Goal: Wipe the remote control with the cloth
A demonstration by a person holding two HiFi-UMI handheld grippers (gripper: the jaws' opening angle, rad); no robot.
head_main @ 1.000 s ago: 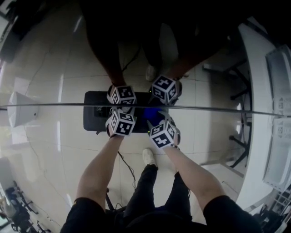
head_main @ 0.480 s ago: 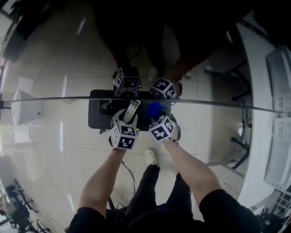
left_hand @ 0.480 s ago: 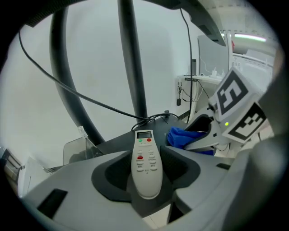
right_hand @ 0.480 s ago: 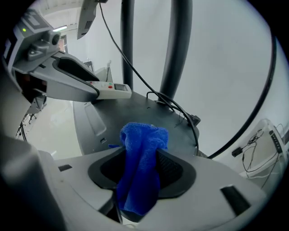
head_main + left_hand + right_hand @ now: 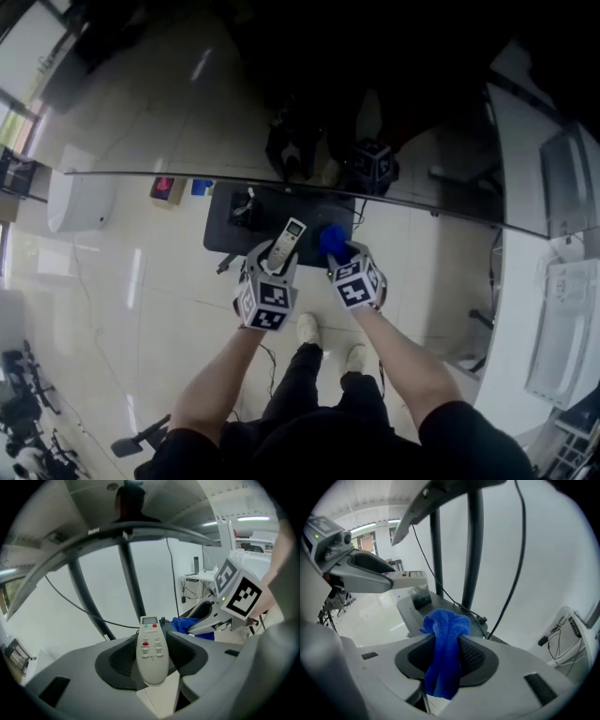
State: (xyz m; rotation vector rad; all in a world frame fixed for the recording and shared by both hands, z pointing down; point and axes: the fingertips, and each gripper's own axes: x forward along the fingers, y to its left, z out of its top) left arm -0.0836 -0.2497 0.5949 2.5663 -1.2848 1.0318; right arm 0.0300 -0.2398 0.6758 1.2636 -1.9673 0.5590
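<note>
A second ago: both grippers low over the black slab [image 5: 223, 234], cubes close together. No remote control seen; cloth only a blue sliver between them.

Half a second ago: remote control up in the left jaws, leaning; cloth bunched at the right jaws.

Now: left gripper [image 5: 273, 265] and right gripper [image 5: 337, 251] have drawn back to the slab's near edge, toward the person. The remote control [image 5: 285, 241] stands more upright, clear of the slab. The cloth [image 5: 330, 237] sits between the right jaws, which are closing on it.

The head view has swung: the slab lies farther off, and a pink item [image 5: 163, 187] and a blue item [image 5: 199, 187] have come into sight at far left.
</note>
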